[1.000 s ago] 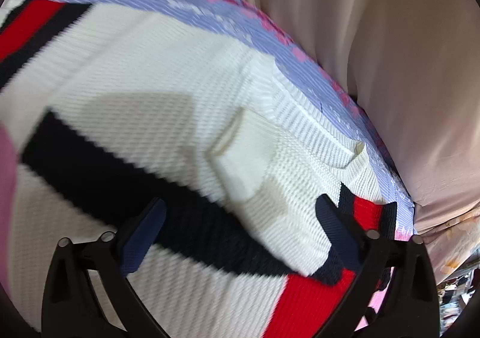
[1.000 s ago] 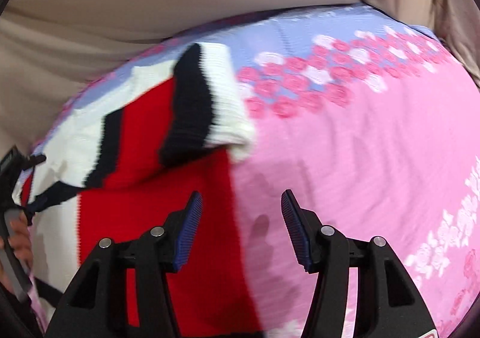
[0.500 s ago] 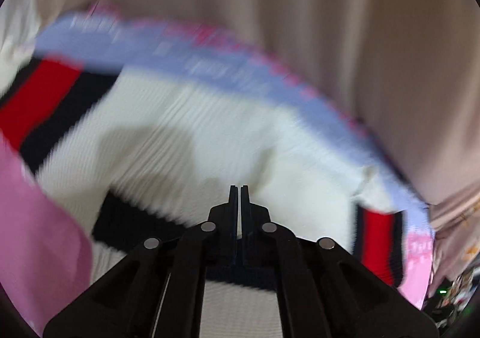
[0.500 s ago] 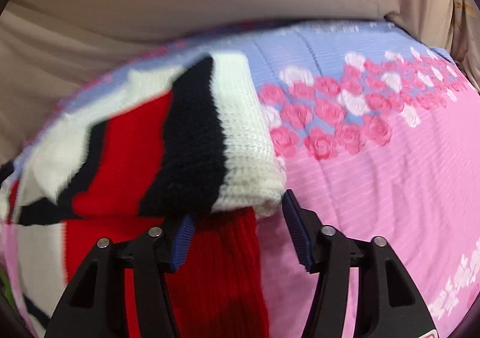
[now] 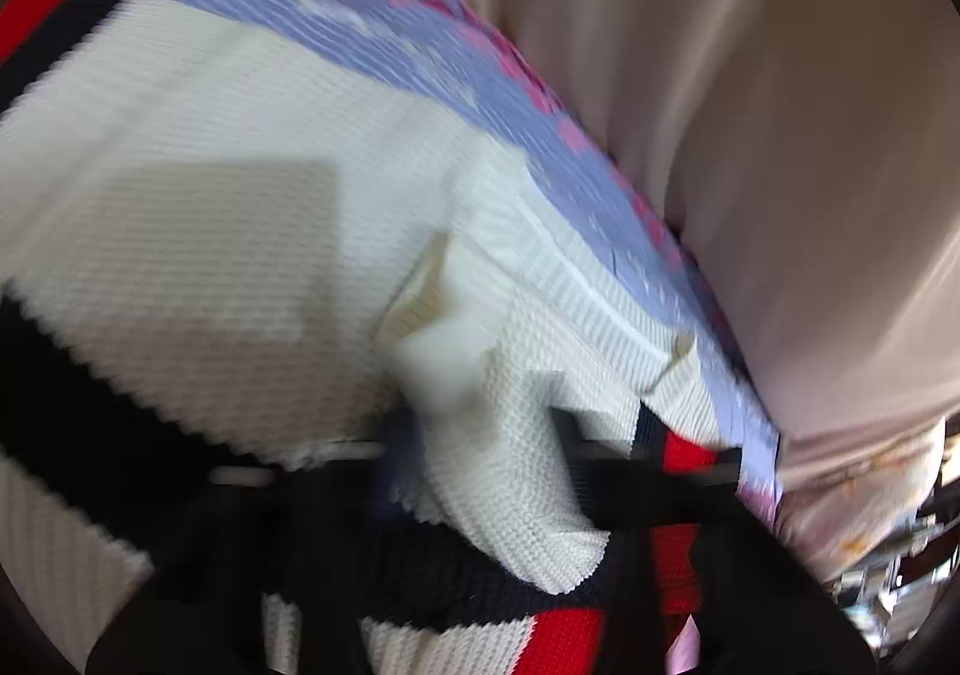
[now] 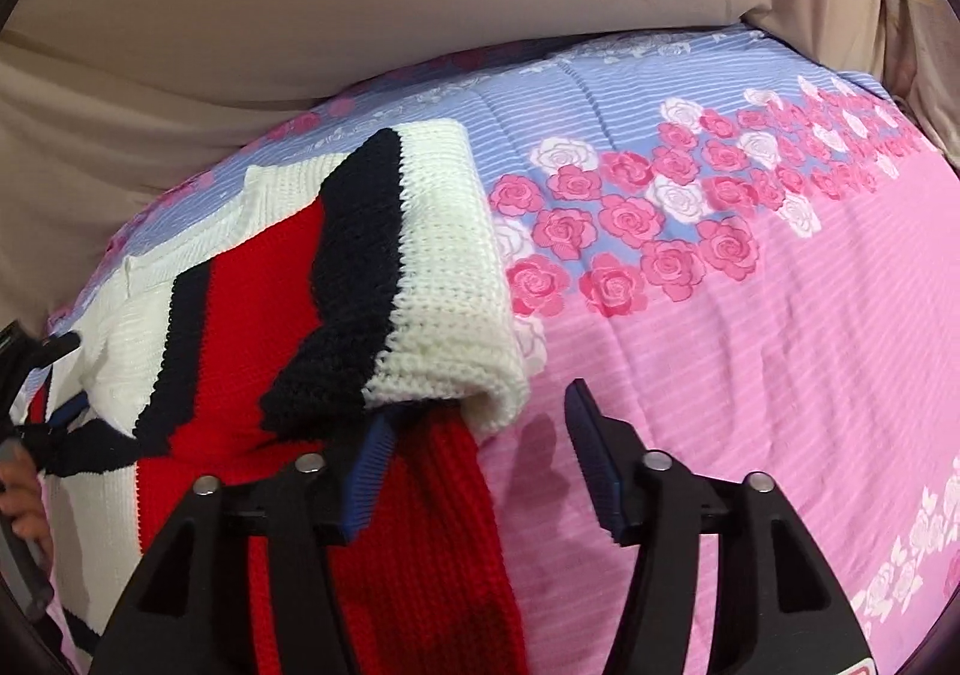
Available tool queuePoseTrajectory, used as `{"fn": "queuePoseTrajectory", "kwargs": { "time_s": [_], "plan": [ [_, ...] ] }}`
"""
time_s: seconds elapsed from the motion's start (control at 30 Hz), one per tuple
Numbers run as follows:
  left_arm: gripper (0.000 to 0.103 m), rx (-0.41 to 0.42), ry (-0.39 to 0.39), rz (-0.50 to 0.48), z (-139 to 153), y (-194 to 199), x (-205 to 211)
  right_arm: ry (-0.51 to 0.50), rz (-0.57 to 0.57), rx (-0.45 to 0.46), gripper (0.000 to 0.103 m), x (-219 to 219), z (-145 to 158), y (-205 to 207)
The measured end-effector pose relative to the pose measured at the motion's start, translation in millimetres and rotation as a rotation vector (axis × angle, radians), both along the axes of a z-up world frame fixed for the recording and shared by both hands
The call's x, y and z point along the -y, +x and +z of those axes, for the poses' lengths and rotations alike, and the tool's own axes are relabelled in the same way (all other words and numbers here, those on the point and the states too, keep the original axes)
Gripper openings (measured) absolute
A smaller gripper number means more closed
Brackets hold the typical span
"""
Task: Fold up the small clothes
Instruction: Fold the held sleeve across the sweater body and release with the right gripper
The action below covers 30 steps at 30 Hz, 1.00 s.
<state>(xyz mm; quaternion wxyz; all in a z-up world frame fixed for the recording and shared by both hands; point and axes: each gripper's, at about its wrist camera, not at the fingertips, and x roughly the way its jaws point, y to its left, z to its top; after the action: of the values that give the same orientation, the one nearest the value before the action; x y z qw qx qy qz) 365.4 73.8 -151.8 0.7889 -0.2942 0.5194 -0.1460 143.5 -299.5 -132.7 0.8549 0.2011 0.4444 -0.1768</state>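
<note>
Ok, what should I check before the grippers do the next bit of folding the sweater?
1. Right gripper open: ok, fingers wide apart.
2. Sleeve folded over the sweater: ok.
3. Sleeve between the right fingers: not ok, only its cuff edge lies over one finger.
4. Sweater flat: not ok, a white fold bunches up at the left gripper.
5. Left gripper's hold: cannot tell, that view is blurred.
6. Bedspread free to the right of the sweater: ok, bare pink cloth.
</note>
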Motion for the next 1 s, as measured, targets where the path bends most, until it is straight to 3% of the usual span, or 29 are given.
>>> {"fn": "queuePoseTrajectory", "kwargs": {
  "time_s": [0.2, 0.23, 0.27, 0.33, 0.4, 0.47, 0.63, 0.7, 0.8, 0.87, 1.0],
  "plan": [
    [0.006, 0.193, -0.004, 0.068, 53.1, -21.1, -40.5, 0.01, 0.006, 0.05, 0.056, 2.5, 7.1, 7.1],
    [0.006, 0.189, 0.011, 0.087, 51.9, -24.2, -52.4, 0.02, 0.016, 0.057, 0.051, 2.4, 7.3, 9.2],
    [0.006, 0.177, 0.026, 0.094, 46.5, -23.7, -58.0, 0.02, 0.026, 0.048, 0.033, 1.4, 5.5, 13.0],
    [0.006, 0.103, 0.061, 0.095, 21.4, -19.4, -66.7, 0.006, 0.056, -0.006, 0.013, -3.6, -4.5, 22.9],
    [0.006, 0.033, 0.056, 0.106, -4.3, -22.9, -68.2, -0.021, 0.05, 0.0, 0.012, -6.5, -3.9, 20.7],
    [0.006, 0.052, 0.08, 0.102, -10.3, -32.4, -64.9, -0.049, 0.023, 0.015, 0.011, -4.5, 1.2, 13.9],
    [0.007, 0.068, 0.092, 0.096, -13.0, -39.1, -62.2, -0.013, 0.004, -0.021, 0.012, 6.8, -16.3, 15.3],
    [0.007, 0.066, 0.095, 0.087, -11.9, -40.8, -64.4, -0.018, 0.043, -0.043, 0.013, 0.4, -6.0, 16.9],
    [0.008, 0.071, 0.096, 0.077, -12.7, -36.1, -63.9, -0.007, 0.018, 0.012, 0.017, -3.5, 23.9, -8.2],
    [0.008, 0.082, 0.098, 0.069, -13.0, -37.8, -63.4, -0.024, -0.014, 0.056, 0.03, -8.3, 40.2, -18.1],
    [0.008, 0.091, 0.084, 0.071, -14.7, -39.4, -65.1, 0.034, 0.086, 0.103, 0.03, -22.8, 42.6, 9.7]
  ]
}}
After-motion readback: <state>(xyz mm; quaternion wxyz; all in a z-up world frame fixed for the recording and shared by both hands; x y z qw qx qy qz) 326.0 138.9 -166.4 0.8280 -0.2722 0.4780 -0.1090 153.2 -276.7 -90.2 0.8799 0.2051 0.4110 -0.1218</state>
